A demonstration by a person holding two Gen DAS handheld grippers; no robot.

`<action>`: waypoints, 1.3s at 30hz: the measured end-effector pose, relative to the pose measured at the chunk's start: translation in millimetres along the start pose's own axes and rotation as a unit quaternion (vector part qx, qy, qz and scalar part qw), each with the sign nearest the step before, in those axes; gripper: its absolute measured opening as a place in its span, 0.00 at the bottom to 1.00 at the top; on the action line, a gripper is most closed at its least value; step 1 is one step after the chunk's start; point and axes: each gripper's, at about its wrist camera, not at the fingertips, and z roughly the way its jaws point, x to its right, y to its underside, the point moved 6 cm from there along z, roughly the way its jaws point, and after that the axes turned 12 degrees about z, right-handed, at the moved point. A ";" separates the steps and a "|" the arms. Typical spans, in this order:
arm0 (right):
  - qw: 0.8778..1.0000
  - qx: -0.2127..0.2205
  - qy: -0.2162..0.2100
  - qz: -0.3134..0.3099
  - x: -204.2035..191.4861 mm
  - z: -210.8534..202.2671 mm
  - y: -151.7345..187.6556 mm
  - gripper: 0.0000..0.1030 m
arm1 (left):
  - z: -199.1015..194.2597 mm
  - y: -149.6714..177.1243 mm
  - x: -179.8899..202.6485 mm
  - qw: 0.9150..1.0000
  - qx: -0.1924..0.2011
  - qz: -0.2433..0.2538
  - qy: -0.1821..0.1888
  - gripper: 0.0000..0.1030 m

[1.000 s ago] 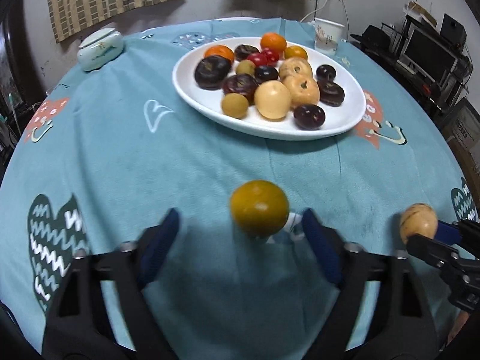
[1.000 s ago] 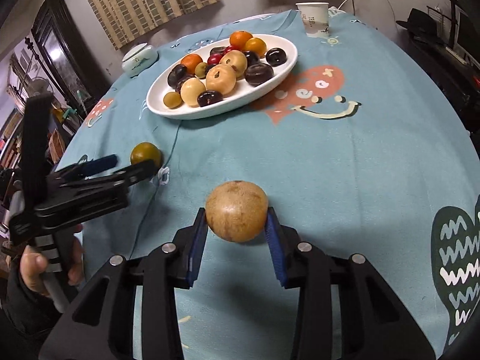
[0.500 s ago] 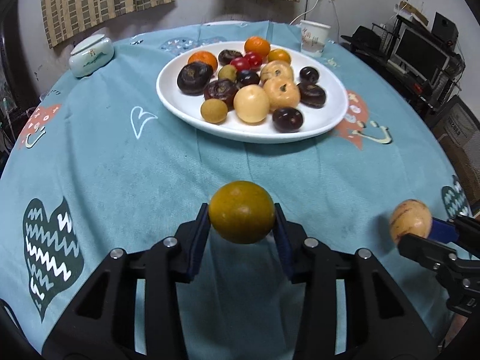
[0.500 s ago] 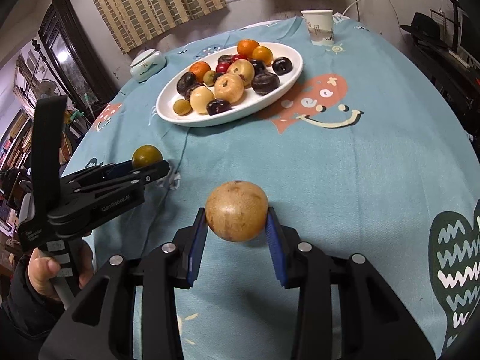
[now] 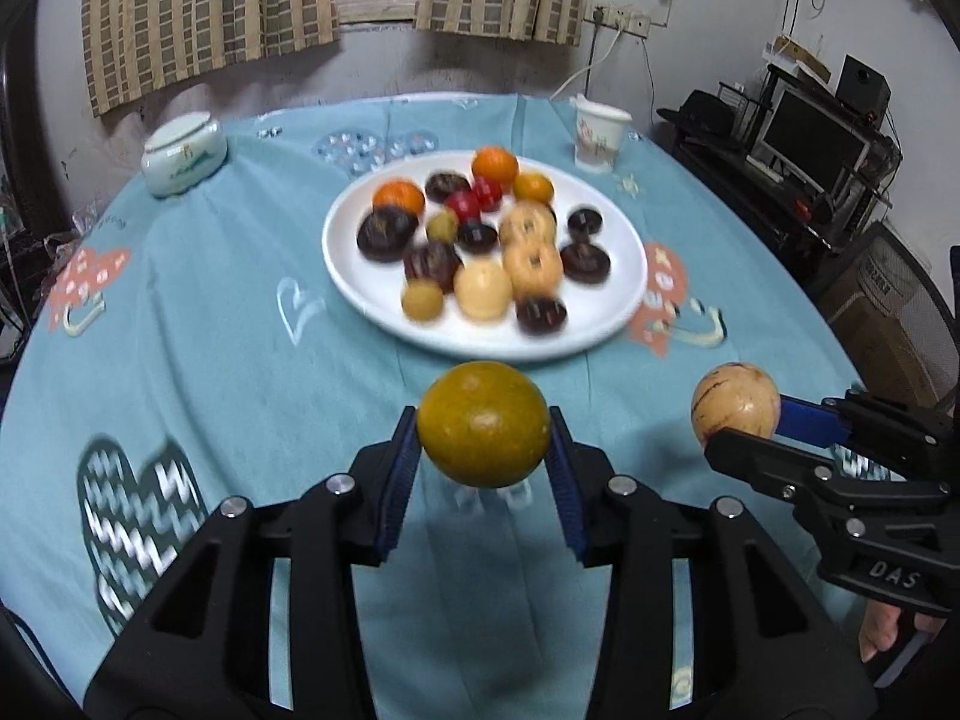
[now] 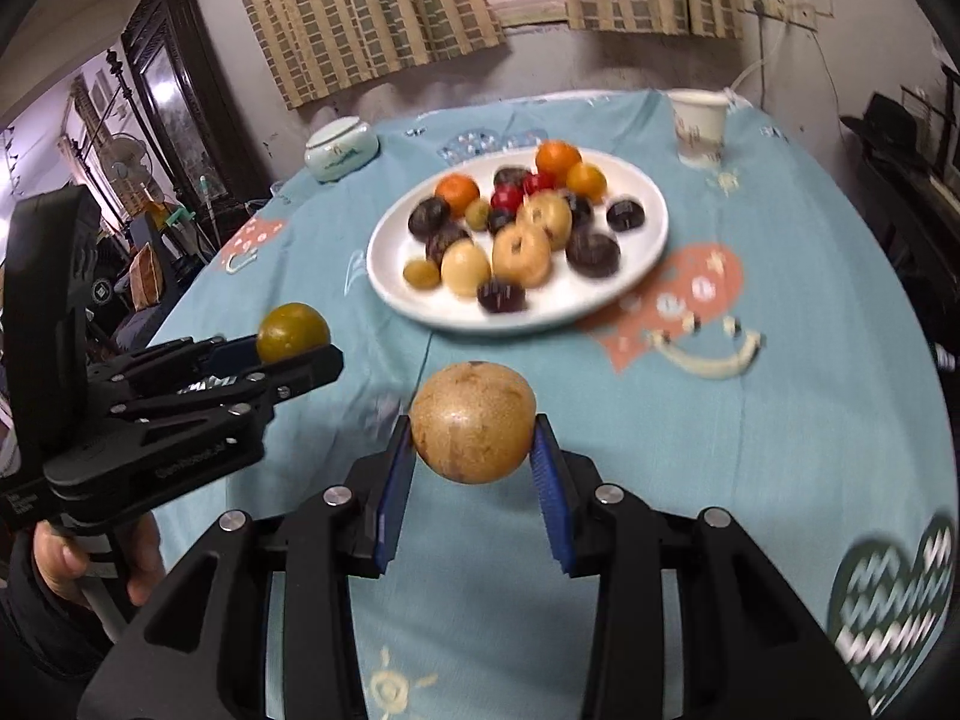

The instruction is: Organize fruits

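My left gripper (image 5: 483,456) is shut on a round yellow-green fruit (image 5: 483,423) and holds it above the blue tablecloth. That fruit also shows in the right wrist view (image 6: 293,331). My right gripper (image 6: 474,450) is shut on a tan speckled fruit (image 6: 473,421), also lifted; it appears at the right of the left wrist view (image 5: 735,399). A white oval plate (image 5: 612,312) with several dark, orange, red and tan fruits sits beyond both grippers, also in the right wrist view (image 6: 630,276).
A paper cup (image 5: 600,131) stands behind the plate at the right. A lidded ceramic bowl (image 5: 185,151) sits at the far left. A desk with a monitor (image 5: 816,144) stands beyond the table's right edge. A dark cabinet (image 6: 174,96) stands at the left.
My left gripper closed on the yellow-green fruit and lifted it off the cloth. Both grippers have risen with their fruits, and the view has tilted up toward the window.
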 end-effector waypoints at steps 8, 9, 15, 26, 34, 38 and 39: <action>0.999 0.016 0.026 -0.023 8.2 46.3 -78.4 0.38 | 48.4 -86.8 -25.3 1.000 -0.014 0.021 -0.018 0.41; 0.999 0.015 0.034 -0.024 11.4 54.8 -85.8 0.38 | 58.3 -94.6 -26.7 0.999 -0.019 0.023 -0.020 0.41; 0.998 0.012 0.056 0.004 40.9 93.8 -108.6 0.38 | 113.1 -112.7 -32.4 0.998 -0.055 0.017 -0.019 0.41; 0.998 -0.006 0.058 -0.021 42.5 121.6 -113.4 0.43 | 131.9 -115.8 -38.6 0.998 -0.054 0.009 -0.026 0.81; 0.995 0.056 0.076 -0.040 34.4 95.8 -118.5 0.98 | 99.0 -123.6 -45.5 0.998 -0.024 0.005 -0.065 0.95; 0.993 0.063 0.083 -0.051 28.9 66.5 -107.7 0.99 | 65.1 -112.1 -44.0 0.997 0.001 0.003 -0.077 0.97; 0.993 0.064 0.085 -0.053 27.7 58.4 -102.5 0.99 | 51.5 -105.0 -41.1 0.997 0.012 0.005 -0.082 0.98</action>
